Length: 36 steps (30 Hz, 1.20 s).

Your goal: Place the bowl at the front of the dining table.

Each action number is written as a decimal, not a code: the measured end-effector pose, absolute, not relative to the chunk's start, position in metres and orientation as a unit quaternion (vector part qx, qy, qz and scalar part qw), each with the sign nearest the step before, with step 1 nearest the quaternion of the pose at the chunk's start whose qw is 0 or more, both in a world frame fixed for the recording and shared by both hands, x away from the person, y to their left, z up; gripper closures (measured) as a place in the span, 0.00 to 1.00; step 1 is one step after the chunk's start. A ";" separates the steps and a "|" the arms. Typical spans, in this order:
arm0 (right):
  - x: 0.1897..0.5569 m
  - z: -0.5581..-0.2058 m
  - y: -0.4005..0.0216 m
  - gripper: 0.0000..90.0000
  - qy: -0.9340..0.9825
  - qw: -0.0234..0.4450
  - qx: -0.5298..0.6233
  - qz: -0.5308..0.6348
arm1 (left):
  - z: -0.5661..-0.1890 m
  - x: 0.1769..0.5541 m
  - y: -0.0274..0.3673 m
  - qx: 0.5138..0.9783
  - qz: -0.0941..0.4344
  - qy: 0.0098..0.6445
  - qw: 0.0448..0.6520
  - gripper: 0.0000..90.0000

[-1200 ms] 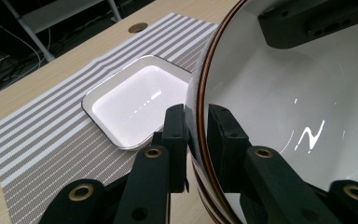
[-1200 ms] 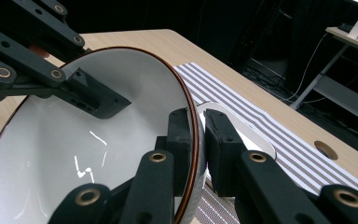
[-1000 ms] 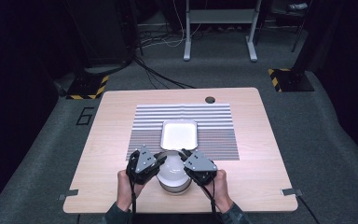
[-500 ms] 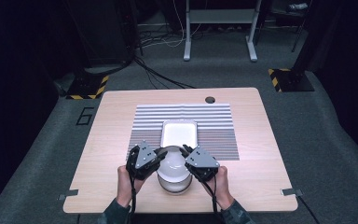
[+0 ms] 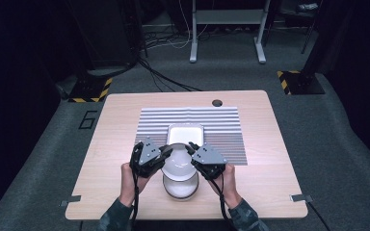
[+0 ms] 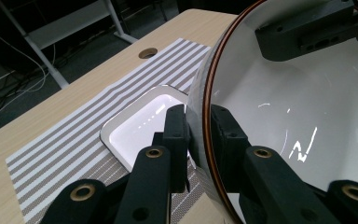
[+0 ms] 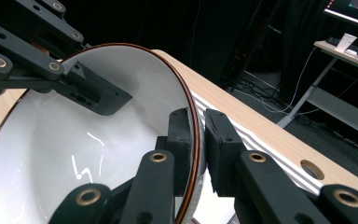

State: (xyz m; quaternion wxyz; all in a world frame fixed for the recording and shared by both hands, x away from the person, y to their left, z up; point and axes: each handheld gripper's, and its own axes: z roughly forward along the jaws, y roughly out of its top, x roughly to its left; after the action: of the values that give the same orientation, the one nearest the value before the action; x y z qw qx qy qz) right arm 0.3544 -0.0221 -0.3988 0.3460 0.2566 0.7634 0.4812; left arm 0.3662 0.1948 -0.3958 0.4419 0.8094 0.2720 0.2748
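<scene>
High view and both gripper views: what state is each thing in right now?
Bowl: empty, gripped at opposite rims, over another white bowl.
Left hand-held gripper: shut on the bowl's rim.
Right hand-held gripper: shut on the bowl's rim.
White tray: empty, flat on the striped mat.

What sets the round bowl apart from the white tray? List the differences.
The bowl is round with a brown rim; the tray is rectangular with rounded corners. The bowl is clamped at opposite rims by the left gripper and right gripper; the tray lies untouched on the striped mat. Both are white inside.
</scene>
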 end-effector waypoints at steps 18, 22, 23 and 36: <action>0.383 -0.390 -0.021 0.90 0.765 0.332 0.265 0.485 | -0.388 0.392 0.197 0.805 0.271 0.277 0.449 0.87; 0.389 -0.390 -0.021 0.90 0.764 0.335 0.266 0.483 | -0.387 0.401 0.196 0.805 0.268 0.278 0.450 0.87; 0.391 -0.390 -0.021 0.90 0.764 0.335 0.268 0.483 | -0.387 0.402 0.196 0.805 0.267 0.280 0.451 0.87; 0.414 -0.391 -0.020 0.90 0.768 0.325 0.274 0.478 | -0.389 0.426 0.198 0.806 0.256 0.287 0.450 0.87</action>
State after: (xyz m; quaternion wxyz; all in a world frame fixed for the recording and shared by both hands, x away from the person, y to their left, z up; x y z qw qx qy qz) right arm 0.4140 -0.0199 -0.3908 0.3253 0.2744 0.7682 0.4782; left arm 0.4261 0.1979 -0.3889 0.4504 0.8058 0.2867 0.2561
